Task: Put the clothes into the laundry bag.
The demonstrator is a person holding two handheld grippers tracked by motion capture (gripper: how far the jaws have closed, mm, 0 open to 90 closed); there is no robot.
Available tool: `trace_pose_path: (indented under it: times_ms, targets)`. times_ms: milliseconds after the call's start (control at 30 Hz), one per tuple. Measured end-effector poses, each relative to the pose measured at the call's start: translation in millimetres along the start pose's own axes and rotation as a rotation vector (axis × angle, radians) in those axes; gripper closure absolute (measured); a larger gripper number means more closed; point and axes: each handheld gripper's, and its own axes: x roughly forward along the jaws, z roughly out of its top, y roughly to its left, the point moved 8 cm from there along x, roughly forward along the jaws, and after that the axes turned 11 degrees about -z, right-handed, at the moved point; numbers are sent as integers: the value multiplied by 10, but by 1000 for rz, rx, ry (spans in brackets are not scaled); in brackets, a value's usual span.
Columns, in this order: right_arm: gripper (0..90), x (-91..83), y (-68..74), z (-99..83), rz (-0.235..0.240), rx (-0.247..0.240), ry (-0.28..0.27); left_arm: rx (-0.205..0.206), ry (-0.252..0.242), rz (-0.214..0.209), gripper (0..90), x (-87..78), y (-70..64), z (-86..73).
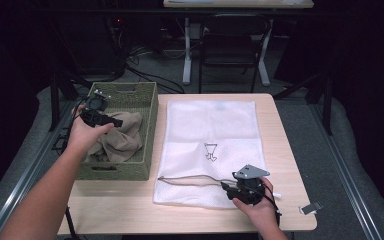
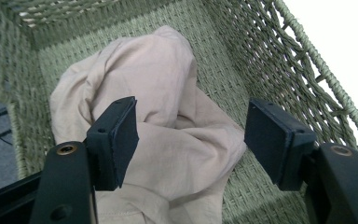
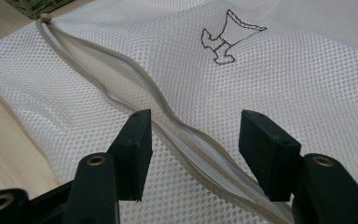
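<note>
A white mesh laundry bag (image 1: 210, 145) lies flat on the table, its zipper (image 3: 168, 116) running along the near edge and a small black outline drawing (image 3: 226, 37) on its middle. My right gripper (image 1: 237, 189) hovers open over the bag's near right part, jaws either side of the zipper line. A beige crumpled garment (image 1: 120, 137) sits inside a green woven basket (image 1: 147, 125) at the left. My left gripper (image 1: 105, 119) is inside the basket, open just above the garment (image 2: 168, 121).
The wooden table (image 1: 285, 150) ends close to the bag on the right; a small grey clip (image 1: 311, 207) lies near its front right corner. A dark chair (image 1: 227, 45) and desk legs stand beyond the table's far edge.
</note>
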Motion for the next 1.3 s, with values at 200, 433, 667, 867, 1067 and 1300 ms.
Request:
trace_pose_path:
  times_ms: [200, 433, 667, 867, 1067, 1300]
  targets:
    - [443, 1, -2, -2, 2, 5, 1, -14, 10, 0, 347, 7, 67, 8]
    - [443, 5, -2, -1, 3, 2, 0, -42, 34, 4, 347, 45, 165, -12]
    - [443, 8, 4, -1, 5, 4, 2, -67, 75, 15, 344, 145, 271, -55]
    - [442, 9, 8, -7, 5, 8, 5, -107, 113, 16, 316, 251, 379, -114]
    - [441, 12, 9, -7, 5, 4, 4, -128, 125, 4, 303, 339, 432, -151]
    - [441, 12, 1, -8, 4, 3, 3, -146, 148, 39, 274, 447, 501, -194]
